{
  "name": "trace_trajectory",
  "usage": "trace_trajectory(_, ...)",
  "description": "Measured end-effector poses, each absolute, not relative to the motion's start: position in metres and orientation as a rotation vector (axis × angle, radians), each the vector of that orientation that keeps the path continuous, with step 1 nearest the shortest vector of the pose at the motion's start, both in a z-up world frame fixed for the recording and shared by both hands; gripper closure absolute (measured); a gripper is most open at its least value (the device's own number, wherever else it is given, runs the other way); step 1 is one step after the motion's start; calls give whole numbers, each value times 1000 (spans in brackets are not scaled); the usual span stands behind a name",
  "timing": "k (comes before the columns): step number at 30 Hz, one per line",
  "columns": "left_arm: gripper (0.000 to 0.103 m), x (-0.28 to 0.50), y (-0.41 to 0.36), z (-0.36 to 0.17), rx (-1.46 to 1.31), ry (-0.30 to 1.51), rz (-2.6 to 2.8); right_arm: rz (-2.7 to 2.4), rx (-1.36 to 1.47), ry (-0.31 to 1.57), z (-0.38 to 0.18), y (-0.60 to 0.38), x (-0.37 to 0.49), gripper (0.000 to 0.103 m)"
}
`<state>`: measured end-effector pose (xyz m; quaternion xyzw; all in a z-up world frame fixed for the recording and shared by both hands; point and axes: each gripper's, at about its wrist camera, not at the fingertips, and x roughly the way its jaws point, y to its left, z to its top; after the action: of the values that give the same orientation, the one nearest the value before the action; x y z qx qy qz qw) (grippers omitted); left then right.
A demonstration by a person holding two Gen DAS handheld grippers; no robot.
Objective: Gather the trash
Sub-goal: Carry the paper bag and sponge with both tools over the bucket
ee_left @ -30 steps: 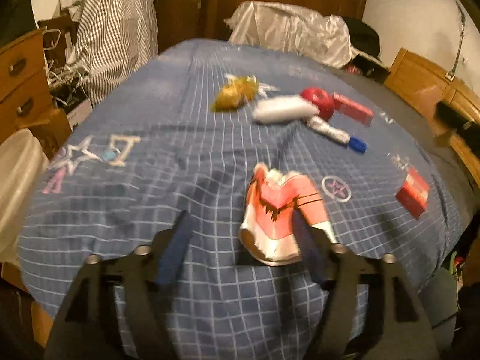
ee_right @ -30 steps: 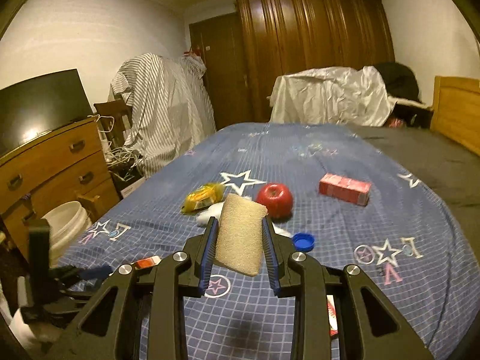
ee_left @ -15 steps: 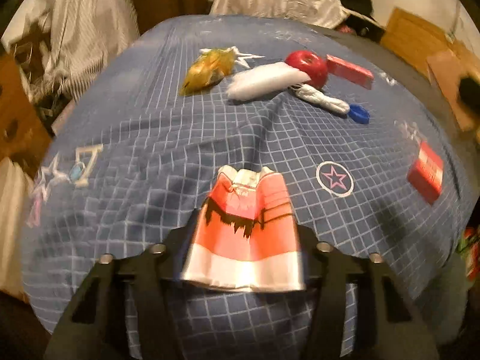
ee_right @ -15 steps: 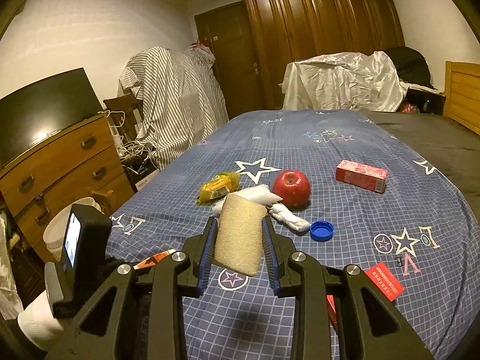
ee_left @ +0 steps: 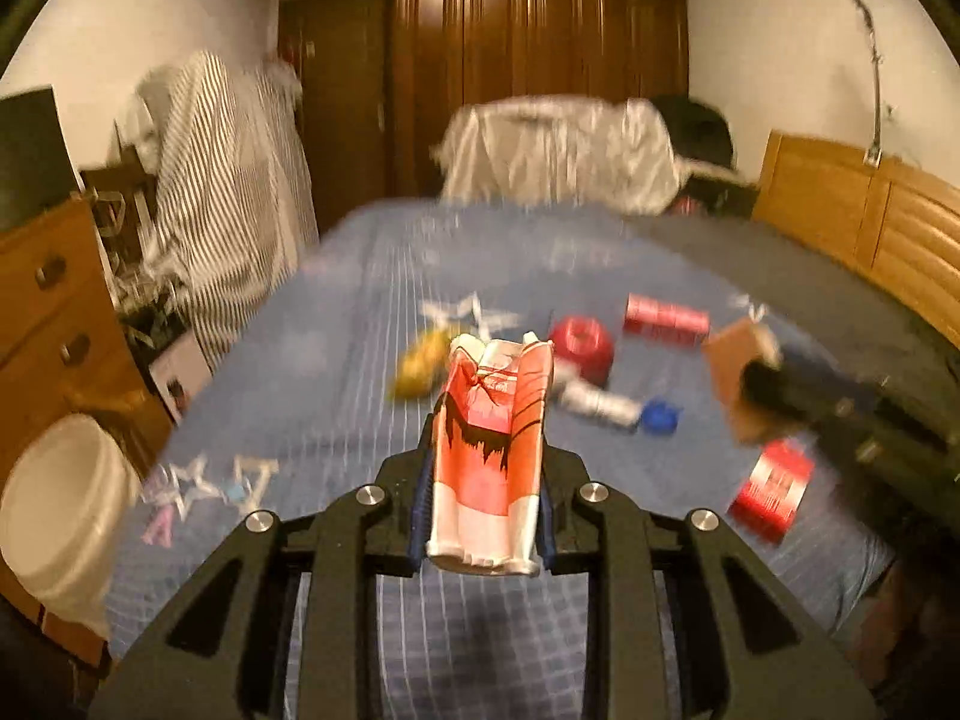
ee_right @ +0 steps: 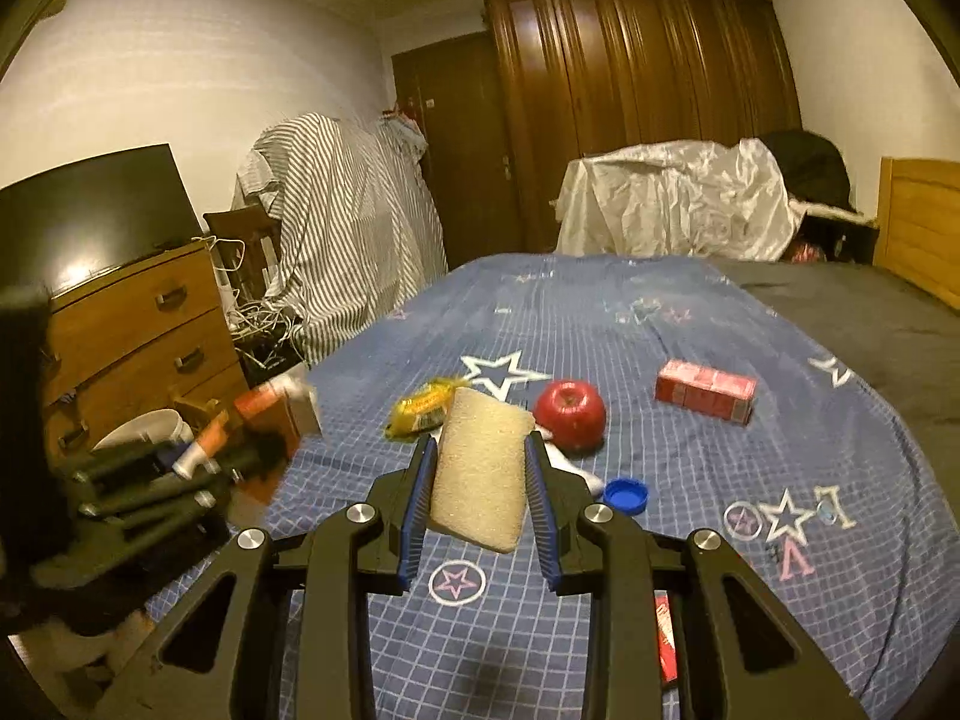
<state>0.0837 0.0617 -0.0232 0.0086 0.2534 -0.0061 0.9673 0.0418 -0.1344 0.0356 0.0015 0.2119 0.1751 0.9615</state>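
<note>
Now the left gripper (ee_left: 483, 498) is closing on a red-and-white wrapper (ee_left: 489, 462) above the bed (ee_left: 336, 372) (right gripper (ee_right: 480, 480) clamps a sponge (ee_right: 480, 468)); squeeze firmly before carrying to the white bucket (ee_left: 60, 510).

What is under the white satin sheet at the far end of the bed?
The white satin sheet drapes a bulky shape completely; nothing beneath shows. A black garment lies on its right end.

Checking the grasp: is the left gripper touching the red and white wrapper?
Touching: left wrist view shows the left gripper closing, pads against both sides of the wrapper.
</note>
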Motion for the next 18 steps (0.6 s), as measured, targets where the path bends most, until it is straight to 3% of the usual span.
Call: trace_trajectory(18,78,84,58,-6,-9,461,3,332,-35,387,57,-123,29,72)
